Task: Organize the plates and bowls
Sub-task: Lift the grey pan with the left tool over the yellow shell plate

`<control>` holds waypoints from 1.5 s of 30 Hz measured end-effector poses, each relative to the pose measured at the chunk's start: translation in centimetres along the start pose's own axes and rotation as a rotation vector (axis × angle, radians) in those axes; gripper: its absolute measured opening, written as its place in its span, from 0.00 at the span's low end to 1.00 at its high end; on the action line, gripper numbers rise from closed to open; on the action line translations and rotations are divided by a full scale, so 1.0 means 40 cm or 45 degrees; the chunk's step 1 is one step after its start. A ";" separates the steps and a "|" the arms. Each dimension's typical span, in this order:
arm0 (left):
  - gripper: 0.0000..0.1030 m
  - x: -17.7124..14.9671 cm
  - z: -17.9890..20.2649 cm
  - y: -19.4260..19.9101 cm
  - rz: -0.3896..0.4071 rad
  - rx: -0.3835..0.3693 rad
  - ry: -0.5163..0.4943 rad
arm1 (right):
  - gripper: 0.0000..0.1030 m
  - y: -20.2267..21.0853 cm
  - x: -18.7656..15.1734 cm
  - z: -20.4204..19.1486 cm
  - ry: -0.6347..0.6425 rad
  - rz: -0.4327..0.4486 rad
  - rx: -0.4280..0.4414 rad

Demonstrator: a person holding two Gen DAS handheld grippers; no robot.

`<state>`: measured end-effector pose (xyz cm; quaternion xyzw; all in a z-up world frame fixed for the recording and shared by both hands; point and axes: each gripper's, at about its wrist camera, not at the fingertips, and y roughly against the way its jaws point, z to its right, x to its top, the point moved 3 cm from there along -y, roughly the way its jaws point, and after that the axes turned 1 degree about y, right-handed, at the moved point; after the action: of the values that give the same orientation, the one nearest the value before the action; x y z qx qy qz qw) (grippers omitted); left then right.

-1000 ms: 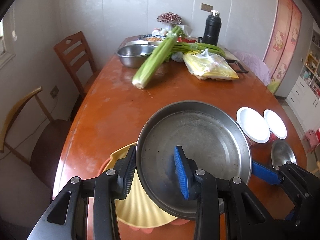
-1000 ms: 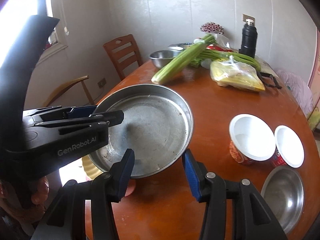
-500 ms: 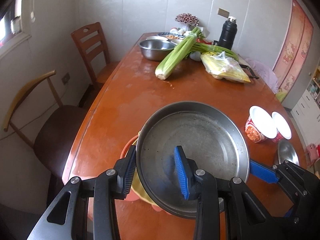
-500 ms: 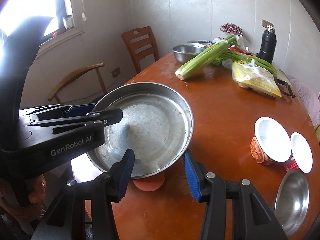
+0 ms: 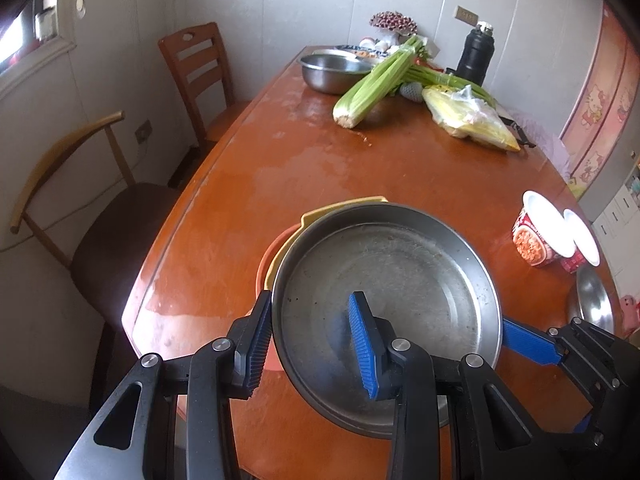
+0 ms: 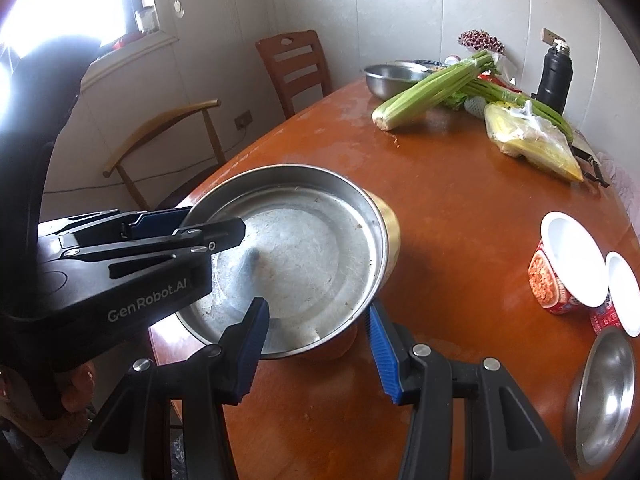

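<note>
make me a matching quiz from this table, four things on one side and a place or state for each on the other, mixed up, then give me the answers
1. large steel pan
2. yellow plate
3. celery
4. small steel bowl

A. lying at the table's far end
B. gripped at its rim by the left gripper
C. near edge, beside two white cups
D. under the pan

Pairs: 1-B, 2-D, 3-A, 4-C

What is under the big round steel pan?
Under the big round steel pan a yellow plate and an orange dish show only at their edges; the rest is covered.
</note>
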<state>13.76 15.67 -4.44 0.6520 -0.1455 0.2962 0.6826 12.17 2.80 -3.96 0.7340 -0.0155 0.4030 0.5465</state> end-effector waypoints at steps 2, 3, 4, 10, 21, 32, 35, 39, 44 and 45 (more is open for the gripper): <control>0.37 -0.004 -0.006 -0.006 -0.007 -0.003 0.008 | 0.48 -0.007 -0.004 -0.001 0.001 -0.010 0.005; 0.37 -0.006 -0.007 -0.009 -0.007 0.001 0.007 | 0.48 -0.009 -0.007 -0.004 0.003 -0.012 0.008; 0.37 -0.007 -0.007 -0.011 -0.009 0.004 0.005 | 0.48 -0.012 -0.008 -0.005 0.006 -0.015 0.009; 0.37 -0.013 -0.007 -0.027 -0.023 -0.002 0.000 | 0.48 -0.016 -0.007 -0.005 0.007 -0.018 0.002; 0.37 -0.012 -0.007 -0.062 -0.050 0.003 0.004 | 0.48 -0.042 0.010 0.011 -0.011 -0.028 -0.003; 0.39 -0.005 -0.008 -0.076 -0.041 0.008 0.002 | 0.48 -0.066 0.022 0.028 -0.027 -0.031 0.005; 0.39 -0.001 -0.009 -0.081 -0.031 0.018 0.004 | 0.48 -0.071 0.024 0.029 -0.027 -0.027 0.014; 0.39 0.004 -0.012 -0.084 -0.026 0.014 0.004 | 0.48 -0.075 0.025 0.025 -0.016 -0.016 0.000; 0.39 0.007 -0.017 -0.086 -0.021 0.006 0.011 | 0.49 -0.080 0.028 0.024 -0.010 0.005 -0.012; 0.39 0.008 -0.018 -0.086 -0.021 0.005 0.014 | 0.48 -0.081 0.028 0.024 -0.007 0.009 -0.017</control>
<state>15.92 16.54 -7.11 0.6529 -0.1360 0.2944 0.6846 15.00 3.80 -5.90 0.7314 -0.0222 0.4030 0.5498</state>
